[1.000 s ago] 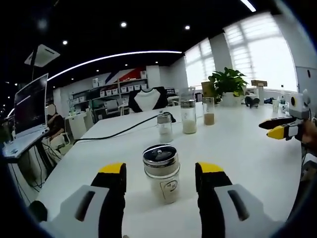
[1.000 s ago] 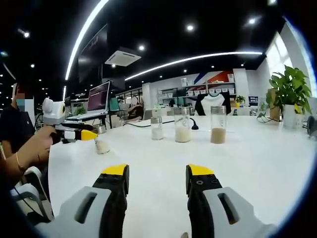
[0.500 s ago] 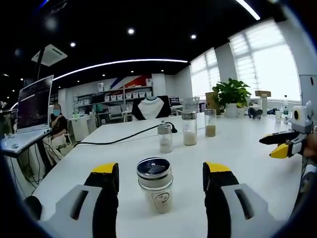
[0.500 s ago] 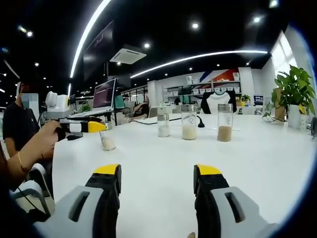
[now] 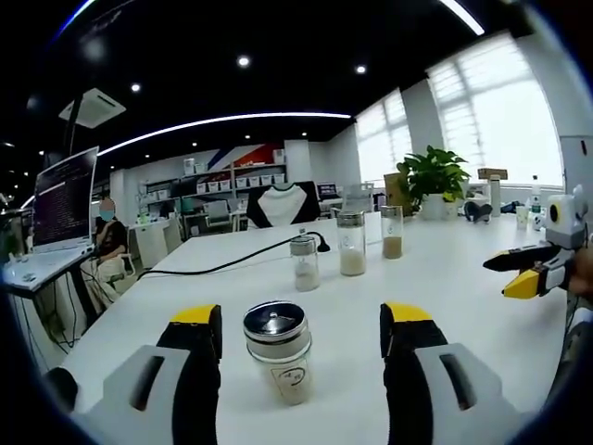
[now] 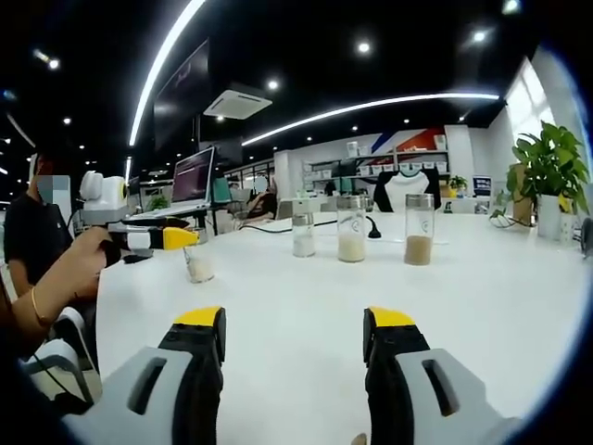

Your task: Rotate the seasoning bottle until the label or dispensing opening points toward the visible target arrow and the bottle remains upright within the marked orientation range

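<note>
The seasoning bottle (image 5: 278, 357) stands upright on the white table (image 5: 445, 278), between the spread jaws of my left claw (image 5: 302, 326), touching neither jaw. It is a small glass jar with a metal shaker lid and pale powder inside; a label faces my left camera. I judge it light, rigid, smooth and breakable, so a firm but moderate hold on the glass body below the lid suits it best.

My right claw (image 6: 294, 327) is released and holds nothing, over bare table.

Three taller jars (image 5: 350, 243) stand in a row farther back, well apart from the bottle. A black cable (image 5: 232, 262) runs behind them. Nothing blocks the turn. I see no arrow mark.
</note>
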A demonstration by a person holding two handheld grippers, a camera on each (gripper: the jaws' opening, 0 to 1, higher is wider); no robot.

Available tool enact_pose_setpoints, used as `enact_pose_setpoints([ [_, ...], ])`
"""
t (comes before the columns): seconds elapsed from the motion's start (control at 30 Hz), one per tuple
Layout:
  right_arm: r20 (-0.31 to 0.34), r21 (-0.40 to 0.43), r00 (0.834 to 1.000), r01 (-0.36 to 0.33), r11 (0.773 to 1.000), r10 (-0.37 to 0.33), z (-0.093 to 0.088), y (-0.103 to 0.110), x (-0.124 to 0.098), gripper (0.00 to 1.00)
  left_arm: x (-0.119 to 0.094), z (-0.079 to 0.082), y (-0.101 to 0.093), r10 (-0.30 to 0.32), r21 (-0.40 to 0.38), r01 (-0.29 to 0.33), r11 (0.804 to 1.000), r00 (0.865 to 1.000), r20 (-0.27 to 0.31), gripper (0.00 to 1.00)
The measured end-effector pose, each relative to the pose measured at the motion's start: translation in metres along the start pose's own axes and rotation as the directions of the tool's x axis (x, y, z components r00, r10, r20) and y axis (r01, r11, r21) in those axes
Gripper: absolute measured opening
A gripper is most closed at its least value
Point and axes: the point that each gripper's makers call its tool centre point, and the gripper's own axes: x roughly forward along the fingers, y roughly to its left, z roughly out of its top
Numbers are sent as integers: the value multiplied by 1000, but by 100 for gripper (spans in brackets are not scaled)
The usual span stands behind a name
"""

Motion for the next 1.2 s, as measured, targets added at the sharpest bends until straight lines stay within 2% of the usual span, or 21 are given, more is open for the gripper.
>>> enact_pose_setpoints([
  [0.47, -3, 14, 1000, 18, 1000, -18, -1, -4, -4, 59, 7, -10, -8, -37, -29, 36, 999, 999, -28, 74],
  [0.63, -1, 18, 1000, 25, 1000, -25, -1, -6, -5, 59, 8, -10, -14, -55, -40, 54, 998, 998, -23, 75],
  [1.0, -15, 30, 1000, 28, 999, -28, -6, -7, -7, 57, 8, -11, -19, -54, -17, 54, 998, 998, -39, 77],
  [1.2, -14, 29, 1000, 28, 999, -28, -6, -7, -7, 57, 6, -8, -22, -59, -43, 58, 997, 998, -36, 80],
])
